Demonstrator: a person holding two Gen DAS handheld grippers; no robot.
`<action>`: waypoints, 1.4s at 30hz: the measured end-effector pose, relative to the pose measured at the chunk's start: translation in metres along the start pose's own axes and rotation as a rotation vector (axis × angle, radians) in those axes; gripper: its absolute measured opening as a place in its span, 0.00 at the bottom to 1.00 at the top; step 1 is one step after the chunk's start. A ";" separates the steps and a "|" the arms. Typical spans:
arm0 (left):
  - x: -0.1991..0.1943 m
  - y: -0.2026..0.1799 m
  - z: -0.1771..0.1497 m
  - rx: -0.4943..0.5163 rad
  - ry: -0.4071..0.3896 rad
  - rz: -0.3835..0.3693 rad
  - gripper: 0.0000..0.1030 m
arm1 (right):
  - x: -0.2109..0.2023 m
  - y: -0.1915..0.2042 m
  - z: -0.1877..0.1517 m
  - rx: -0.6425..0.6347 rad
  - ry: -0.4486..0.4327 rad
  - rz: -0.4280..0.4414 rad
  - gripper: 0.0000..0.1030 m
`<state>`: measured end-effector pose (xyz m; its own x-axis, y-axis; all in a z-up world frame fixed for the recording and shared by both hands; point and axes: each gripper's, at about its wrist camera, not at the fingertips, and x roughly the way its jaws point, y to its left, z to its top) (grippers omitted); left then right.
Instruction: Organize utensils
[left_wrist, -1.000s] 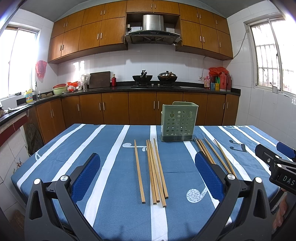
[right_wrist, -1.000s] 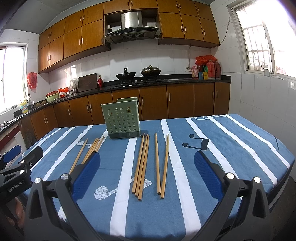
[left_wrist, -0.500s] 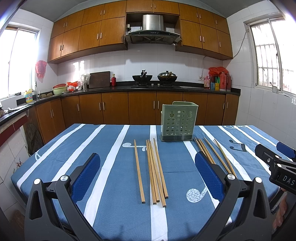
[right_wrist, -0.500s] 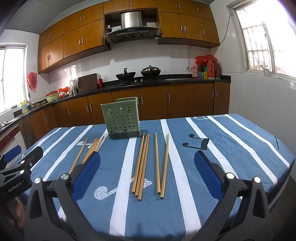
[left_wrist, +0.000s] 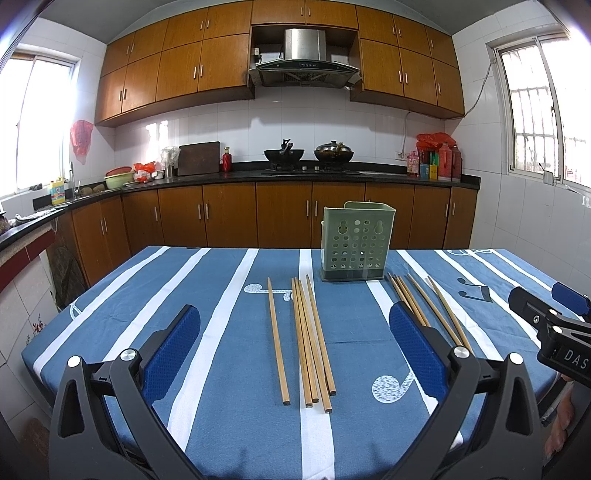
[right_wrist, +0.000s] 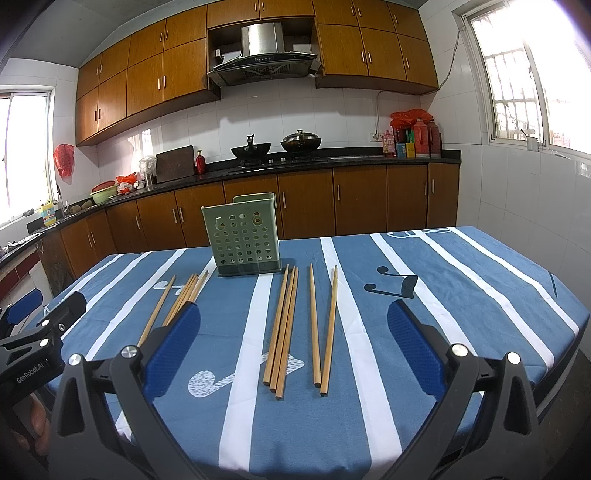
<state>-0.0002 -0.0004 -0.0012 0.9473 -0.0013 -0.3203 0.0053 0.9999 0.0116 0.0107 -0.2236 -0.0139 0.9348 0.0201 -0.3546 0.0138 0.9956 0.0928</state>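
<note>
Both hand-held grippers hover low over the near edge of the table (left_wrist: 229, 435), which is covered in a blue cloth with white stripes. Left hand-held gripper (left_wrist: 295, 350) has its two blue-padded fingers (left_wrist: 173, 347) spread wide, with nothing between them. Right hand-held gripper (right_wrist: 293, 347) is spread just as wide and also holds nothing; in the left wrist view it shows at the right edge.

Ten wooden chopsticks lie flat on the cloth in two groups, all pointing roughly from near to far. The left group (left_wrist: 306, 339) has five: one lies alone on the left, and four lie close together just right of it, touching or nearly so. The right group (right_wrist: 295, 325) also has five: three bunched together on the left, and two to their right that sit apart at the far ends and almost meet at the near ends.

One pale green utensil holder (left_wrist: 356, 243) with round holes in its wall stands upright at the far side of the table, between the far tips of the two groups. It touches none of the chopsticks.
</note>
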 end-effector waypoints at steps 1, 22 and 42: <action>0.000 0.000 0.000 0.000 0.000 0.001 0.98 | 0.000 0.000 0.000 0.000 0.000 0.000 0.96; 0.011 0.000 -0.001 -0.004 0.029 0.008 0.98 | 0.008 -0.005 0.001 0.006 0.020 -0.012 0.96; 0.099 0.056 -0.013 -0.090 0.363 0.071 0.87 | 0.170 -0.048 -0.009 0.087 0.492 -0.093 0.38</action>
<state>0.0893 0.0557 -0.0442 0.7693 0.0570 -0.6363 -0.0999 0.9945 -0.0318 0.1660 -0.2670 -0.0868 0.6505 -0.0062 -0.7595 0.1381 0.9843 0.1103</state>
